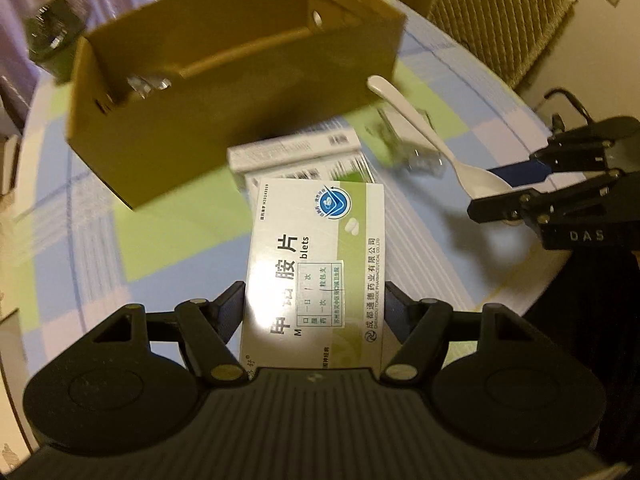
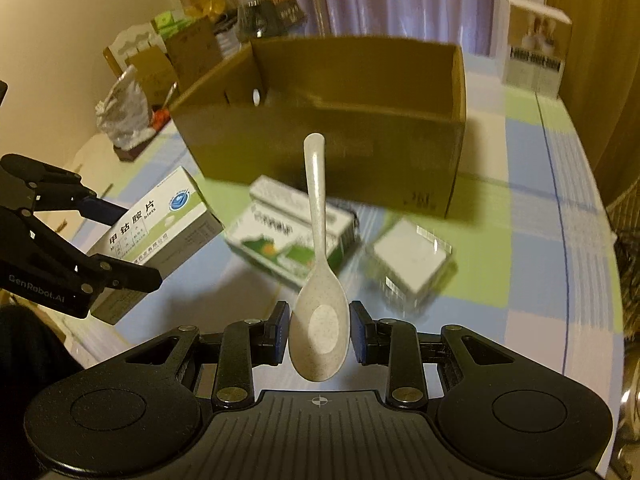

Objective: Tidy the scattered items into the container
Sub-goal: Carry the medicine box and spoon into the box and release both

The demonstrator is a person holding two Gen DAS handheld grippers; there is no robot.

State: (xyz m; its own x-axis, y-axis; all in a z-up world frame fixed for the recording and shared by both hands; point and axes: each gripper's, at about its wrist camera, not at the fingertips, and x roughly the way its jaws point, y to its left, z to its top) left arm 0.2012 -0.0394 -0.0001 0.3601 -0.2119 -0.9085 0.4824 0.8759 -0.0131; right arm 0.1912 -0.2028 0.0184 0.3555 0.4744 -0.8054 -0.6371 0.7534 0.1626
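My left gripper (image 1: 316,305) is shut on a white and green medicine box (image 1: 316,264), held above the checked tablecloth in front of the open cardboard box (image 1: 240,120). In the right wrist view that left gripper (image 2: 128,244) and its medicine box (image 2: 160,224) hang at the left. My right gripper (image 2: 319,332) is shut on the bowl of a white spoon (image 2: 318,320), with the handle pointing at the cardboard box (image 2: 320,152). The left wrist view shows the right gripper (image 1: 492,190) and the spoon (image 1: 404,120) at the right.
Two more medicine boxes (image 2: 288,236) and a clear plastic case (image 2: 412,260) lie on the table (image 2: 532,208) before the cardboard box. Something shiny (image 1: 148,84) lies inside it. A dark jar (image 1: 52,36), a foil bag (image 2: 124,108) and a tall carton (image 2: 536,44) stand around.
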